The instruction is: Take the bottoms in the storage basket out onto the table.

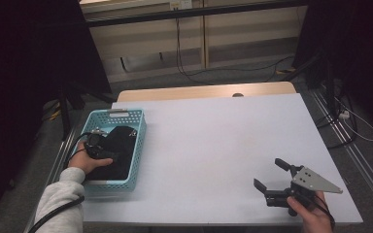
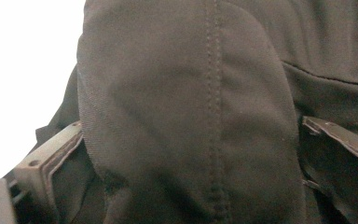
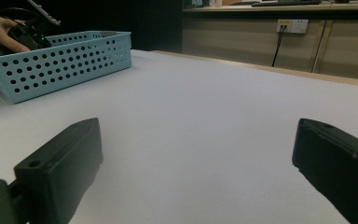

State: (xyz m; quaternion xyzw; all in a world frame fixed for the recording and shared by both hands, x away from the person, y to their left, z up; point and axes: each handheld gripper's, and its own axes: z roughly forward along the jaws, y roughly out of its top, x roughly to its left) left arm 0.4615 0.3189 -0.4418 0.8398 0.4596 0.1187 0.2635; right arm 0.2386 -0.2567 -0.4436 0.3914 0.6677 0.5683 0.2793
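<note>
White table, wide and mostly bare, with a strip of wood along its far edge. Light blue perforated basket at the near left of the table, long side running near to far. Black folded cloth inside the basket, covering most of the bottom; stitched seam and rounded fold seen close up in the left gripper view.

Left gripper down in the basket on top of the cloth, held by a hand in a grey sleeve. Jaws spread wide, a bulge of cloth lying between them, touching at least the left jaw; cannot tell whether pressed.

Right gripper at the near right, well apart from the basket, just above the table. Jaws spread wide, nothing between them.
</note>
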